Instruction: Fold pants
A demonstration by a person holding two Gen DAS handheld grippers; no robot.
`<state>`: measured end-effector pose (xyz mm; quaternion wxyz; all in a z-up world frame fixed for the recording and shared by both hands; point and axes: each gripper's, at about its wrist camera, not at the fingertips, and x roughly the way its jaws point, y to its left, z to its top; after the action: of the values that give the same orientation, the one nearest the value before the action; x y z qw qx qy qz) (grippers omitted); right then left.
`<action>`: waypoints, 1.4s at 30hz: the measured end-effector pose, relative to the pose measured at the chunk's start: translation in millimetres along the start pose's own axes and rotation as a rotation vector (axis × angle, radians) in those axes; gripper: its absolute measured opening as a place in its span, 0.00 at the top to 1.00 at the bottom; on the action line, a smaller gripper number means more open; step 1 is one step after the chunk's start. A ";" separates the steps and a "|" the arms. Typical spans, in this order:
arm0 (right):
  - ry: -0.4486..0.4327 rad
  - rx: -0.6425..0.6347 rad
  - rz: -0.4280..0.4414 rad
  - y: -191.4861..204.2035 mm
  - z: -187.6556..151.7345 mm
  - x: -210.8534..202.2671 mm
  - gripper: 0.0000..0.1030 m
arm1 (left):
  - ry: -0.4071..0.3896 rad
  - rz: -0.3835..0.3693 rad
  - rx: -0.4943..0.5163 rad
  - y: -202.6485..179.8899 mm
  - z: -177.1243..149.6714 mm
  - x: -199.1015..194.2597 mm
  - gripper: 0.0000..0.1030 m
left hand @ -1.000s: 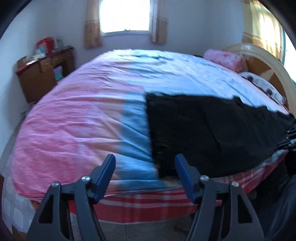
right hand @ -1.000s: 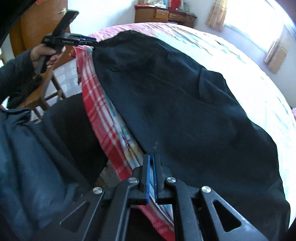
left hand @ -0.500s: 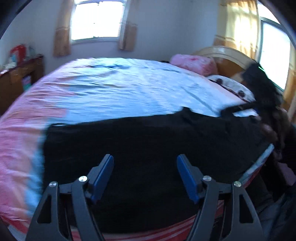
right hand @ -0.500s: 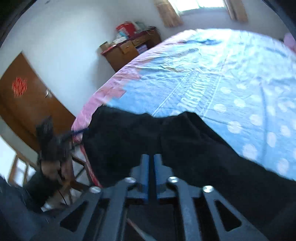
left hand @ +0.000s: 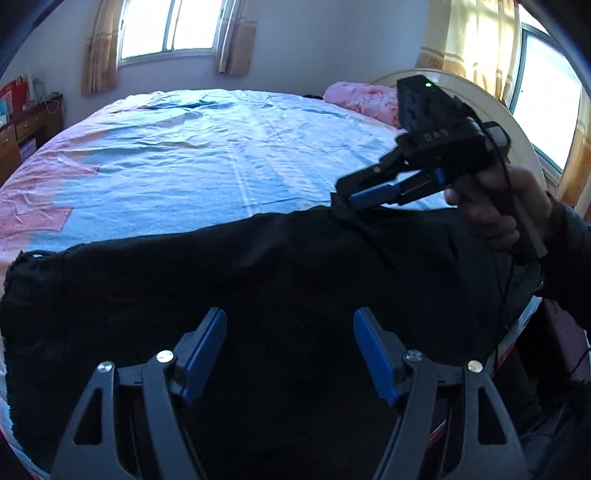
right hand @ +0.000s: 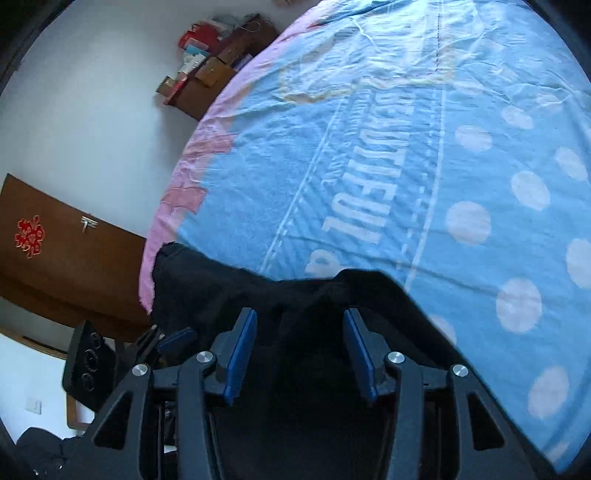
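Left gripper (left hand: 290,347): jaws spread, nothing between the pads, hovering over the black pants (left hand: 258,280). Pants lie flat across the near edge of the bed (left hand: 221,147), over the blue and pink cover.

Right gripper (right hand: 298,349): jaws have just been opening, now parted, a raised fold of cloth between them, pads not pressing it.

Dresser (left hand: 22,129) at 10 o'clock; window (left hand: 170,27) at 11 o'clock.
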<state>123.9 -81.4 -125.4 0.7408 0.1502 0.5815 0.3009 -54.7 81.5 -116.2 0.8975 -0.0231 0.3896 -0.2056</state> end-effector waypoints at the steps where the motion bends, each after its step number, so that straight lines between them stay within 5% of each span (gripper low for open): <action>1: -0.003 0.017 0.022 -2.9 2.8 1.9 0.51 | 0.000 0.001 -0.001 0.2 -0.4 0.7 0.28; 9: -0.096 0.080 0.069 -24.6 16.4 -29.4 0.51 | 0.000 -0.008 -0.015 2.8 -0.3 3.8 0.28; 16: 0.033 0.070 0.099 -24.3 11.6 2.4 0.51 | 0.003 0.001 -0.015 5.2 2.3 7.7 0.28; 22: 0.027 0.087 0.095 -25.2 19.1 15.6 0.55 | 0.004 0.006 -0.017 3.5 0.8 6.5 0.28; 23: 0.021 0.082 0.095 -24.5 18.9 14.6 0.57 | 0.004 0.006 -0.018 3.8 0.7 6.9 0.28; 25: -0.009 0.066 0.055 -23.5 18.9 11.4 0.84 | 0.004 0.006 -0.019 4.8 0.4 7.6 0.28; 26: -0.027 0.072 0.048 -26.1 19.9 9.0 0.90 | 0.003 0.009 -0.018 4.8 0.2 8.0 0.28; 29: -0.086 0.110 0.054 -33.7 20.6 0.3 0.92 | 0.004 0.011 -0.021 7.3 -0.7 11.3 0.28; 34: -0.048 0.134 0.052 -42.4 19.9 6.8 0.88 | 0.006 0.028 -0.011 1.2 1.3 5.3 0.27; 35: -0.053 0.151 0.067 -43.4 17.9 0.8 0.84 | 0.002 0.029 -0.009 -1.3 1.7 2.9 0.27; 36: -0.071 0.165 0.072 -43.5 14.5 -9.0 0.66 | -0.004 0.025 -0.003 -5.1 1.7 -0.3 0.27; 37: -0.103 0.172 0.064 -43.7 9.3 -24.4 0.55 | -0.009 0.021 0.012 -12.0 2.3 -3.4 0.27; 42: -0.242 0.211 0.001 -56.8 -57.0 -127.7 0.55 | -0.025 -0.056 0.143 -65.4 8.5 -9.5 0.27</action>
<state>66.8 -211.8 -75.3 0.7854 0.2624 0.5165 0.2181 -77.4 24.4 -90.6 0.8955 0.0275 0.3619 -0.2574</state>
